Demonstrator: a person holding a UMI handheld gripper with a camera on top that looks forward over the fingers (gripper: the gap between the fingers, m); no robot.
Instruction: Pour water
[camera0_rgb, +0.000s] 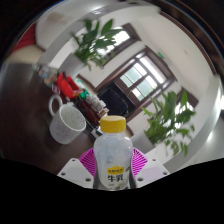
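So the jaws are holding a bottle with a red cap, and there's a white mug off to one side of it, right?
Not quite: the cap is yellow, not red. The gripper view shows the gripper holding the bottle between its pink pads, and the white mug does stand off to one side, beyond the jaws.

A lived-in room, likely a home or a small office lounge, tilted in the view. A dark-framed window (138, 82) lets in daylight; leafy potted plants stand on either side of it, one (98, 40) above and one (172, 118) below. Near the window, a table (45, 140) holds a white mug (67, 121) and small red items (68, 87).
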